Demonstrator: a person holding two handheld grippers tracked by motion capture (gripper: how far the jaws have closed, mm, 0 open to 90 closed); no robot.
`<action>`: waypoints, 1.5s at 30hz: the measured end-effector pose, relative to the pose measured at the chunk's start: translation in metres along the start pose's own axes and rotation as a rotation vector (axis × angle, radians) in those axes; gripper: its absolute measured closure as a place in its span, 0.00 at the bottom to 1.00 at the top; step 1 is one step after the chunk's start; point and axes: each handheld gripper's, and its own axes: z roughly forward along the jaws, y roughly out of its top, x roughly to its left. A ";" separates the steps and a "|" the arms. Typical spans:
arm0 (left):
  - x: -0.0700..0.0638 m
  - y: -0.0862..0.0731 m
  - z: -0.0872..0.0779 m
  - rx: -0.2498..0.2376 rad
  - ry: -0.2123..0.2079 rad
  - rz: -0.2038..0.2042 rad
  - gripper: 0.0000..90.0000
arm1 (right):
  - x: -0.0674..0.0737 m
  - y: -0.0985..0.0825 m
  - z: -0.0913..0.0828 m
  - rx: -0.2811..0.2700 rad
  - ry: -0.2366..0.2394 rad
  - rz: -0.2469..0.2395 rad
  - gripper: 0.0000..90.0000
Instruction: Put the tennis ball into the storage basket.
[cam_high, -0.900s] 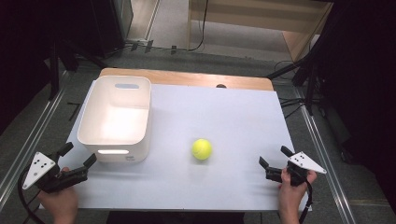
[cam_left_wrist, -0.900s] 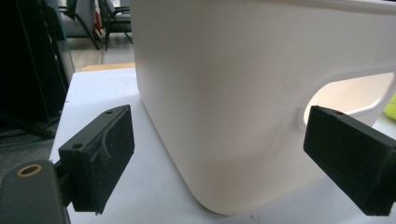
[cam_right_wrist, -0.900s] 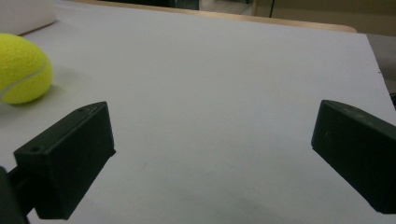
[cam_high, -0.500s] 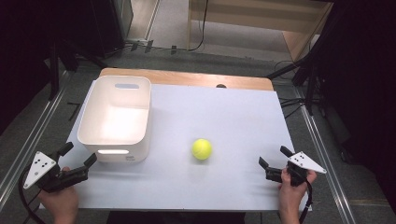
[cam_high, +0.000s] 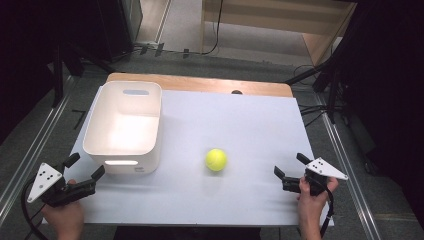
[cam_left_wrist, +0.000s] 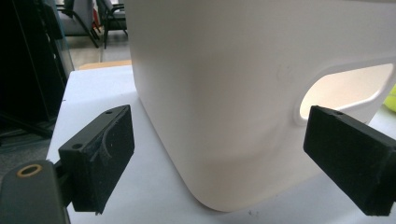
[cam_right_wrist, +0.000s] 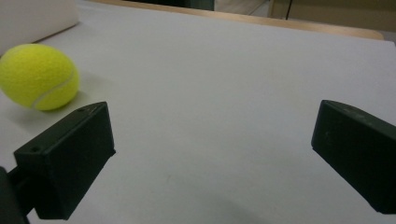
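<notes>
A white bin (cam_high: 123, 125) sits toward the left edge of the white table (cam_high: 250, 125), its far end near the back edge and its near end facing the person, with a handle slot cut through that near wall. A yellow tennis ball (cam_high: 216, 159) lies on the bare surface right of the bin, apart from it and closer to the front edge than the back. The left gripper (cam_high: 84, 167) is held at the front left corner, just in front of the bin's near left corner, jaws spread wide with nothing between them. In the left gripper view its jaws straddle the bin's rounded corner (cam_left_wrist: 233, 116) without touching it, and the handle slot shows just above the right-hand jaw. The right gripper (cam_high: 289, 166) is near the front right corner, well apart from the ball, pointing leftward across the table with its jaws also wide and holding nothing. In the right gripper view the ball (cam_right_wrist: 38, 76) rests beyond the left-hand jaw, and a bit of the bin (cam_right_wrist: 32, 16) shows behind it.
</notes>
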 end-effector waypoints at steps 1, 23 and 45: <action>0.000 0.000 0.000 0.000 -0.001 -0.001 0.10 | 0.000 0.000 0.000 0.000 0.000 0.000 0.00; 0.001 0.000 0.001 0.006 0.001 -0.010 0.09 | 0.030 0.038 0.023 0.121 0.098 -0.115 0.00; 0.002 0.000 0.001 0.001 -0.003 -0.020 0.09 | 0.064 0.066 0.071 0.242 0.201 -0.204 0.00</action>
